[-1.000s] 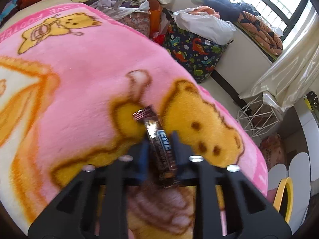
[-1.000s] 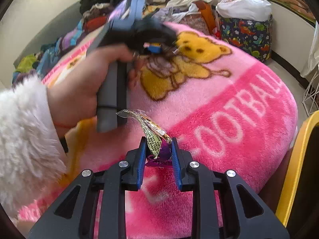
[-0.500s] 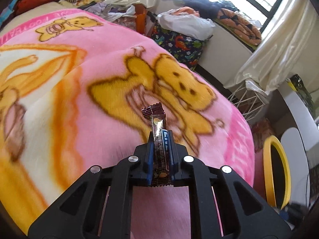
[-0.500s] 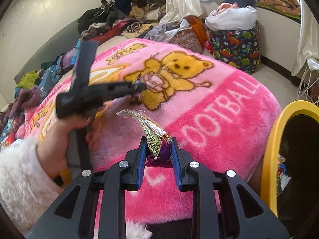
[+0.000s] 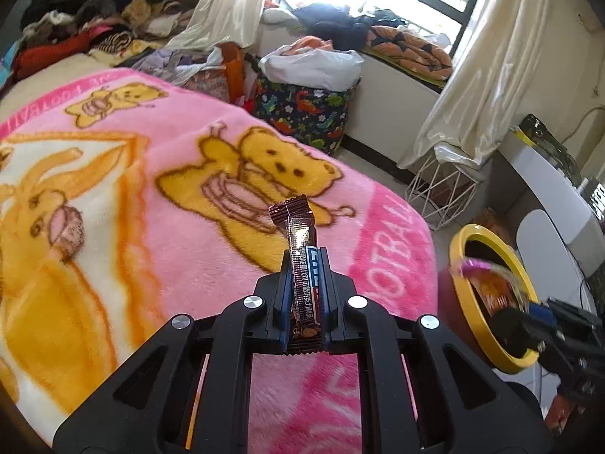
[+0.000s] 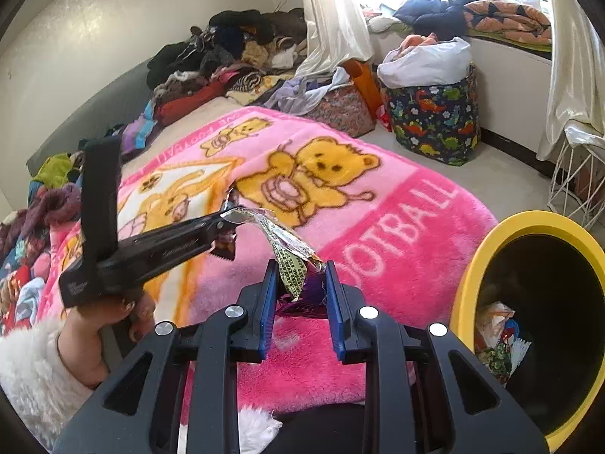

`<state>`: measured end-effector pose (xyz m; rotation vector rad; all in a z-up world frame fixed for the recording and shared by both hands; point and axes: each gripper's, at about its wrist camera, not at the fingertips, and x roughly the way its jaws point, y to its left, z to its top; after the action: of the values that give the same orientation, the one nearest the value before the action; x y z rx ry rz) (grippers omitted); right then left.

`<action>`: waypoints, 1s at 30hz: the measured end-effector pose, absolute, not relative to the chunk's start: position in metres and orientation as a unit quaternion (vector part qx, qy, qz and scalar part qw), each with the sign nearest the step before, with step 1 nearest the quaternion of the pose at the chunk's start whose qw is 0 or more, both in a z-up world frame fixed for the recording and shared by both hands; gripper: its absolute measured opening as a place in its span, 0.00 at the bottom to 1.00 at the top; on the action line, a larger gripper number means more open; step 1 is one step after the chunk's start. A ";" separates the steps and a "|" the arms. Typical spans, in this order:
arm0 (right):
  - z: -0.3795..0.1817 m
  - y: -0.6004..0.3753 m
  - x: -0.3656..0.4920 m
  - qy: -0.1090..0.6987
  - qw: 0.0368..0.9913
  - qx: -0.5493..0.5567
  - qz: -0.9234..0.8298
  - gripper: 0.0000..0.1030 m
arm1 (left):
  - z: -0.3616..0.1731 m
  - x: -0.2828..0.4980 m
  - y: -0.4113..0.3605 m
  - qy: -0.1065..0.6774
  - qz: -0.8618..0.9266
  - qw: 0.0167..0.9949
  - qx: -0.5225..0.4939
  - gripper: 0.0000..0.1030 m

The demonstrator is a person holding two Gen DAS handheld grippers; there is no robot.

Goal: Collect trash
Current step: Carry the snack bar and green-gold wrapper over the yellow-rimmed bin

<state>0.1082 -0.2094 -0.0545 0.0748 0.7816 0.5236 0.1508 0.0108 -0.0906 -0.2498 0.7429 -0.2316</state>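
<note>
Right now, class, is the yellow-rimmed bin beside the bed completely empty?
No: crumpled wrappers already lie inside the yellow-rimmed bin in the right wrist view.

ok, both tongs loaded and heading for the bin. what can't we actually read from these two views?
- Yellow-rimmed bin: right wrist view, the frame edge cuts off its far side and its depth is dark.
- Crumpled purple-and-gold wrapper: left wrist view, motion-blurred over the bin.
- Brown snack-bar wrapper: left wrist view, print too small to read.
- That same wrapper, right wrist view: mostly hidden behind the left tongs.
</note>
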 end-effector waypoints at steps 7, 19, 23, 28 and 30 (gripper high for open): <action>-0.044 -0.220 0.103 0.364 0.899 0.044 0.241 0.22 | -0.078 0.135 0.005 0.349 -0.128 0.920 -0.121 0.07; -0.031 -0.236 0.095 0.346 0.908 0.049 0.230 0.22 | -0.060 0.124 -0.015 0.334 -0.153 0.923 -0.117 0.07; -0.028 -0.248 0.093 0.343 0.911 0.057 0.222 0.22 | -0.057 0.122 -0.023 0.333 -0.161 0.923 -0.111 0.07; -0.028 -0.267 0.094 0.341 0.914 0.071 0.206 0.22 | -0.053 0.120 -0.036 0.330 -0.173 0.922 -0.107 0.07; -0.028 -0.274 0.093 0.340 0.916 0.074 0.201 0.22 | -0.053 0.120 -0.041 0.330 -0.178 0.921 -0.104 0.07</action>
<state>0.0933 -0.2737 -0.0276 0.1533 0.6996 0.4134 0.1196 -0.0408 -0.0527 -0.2141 0.6783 -0.3652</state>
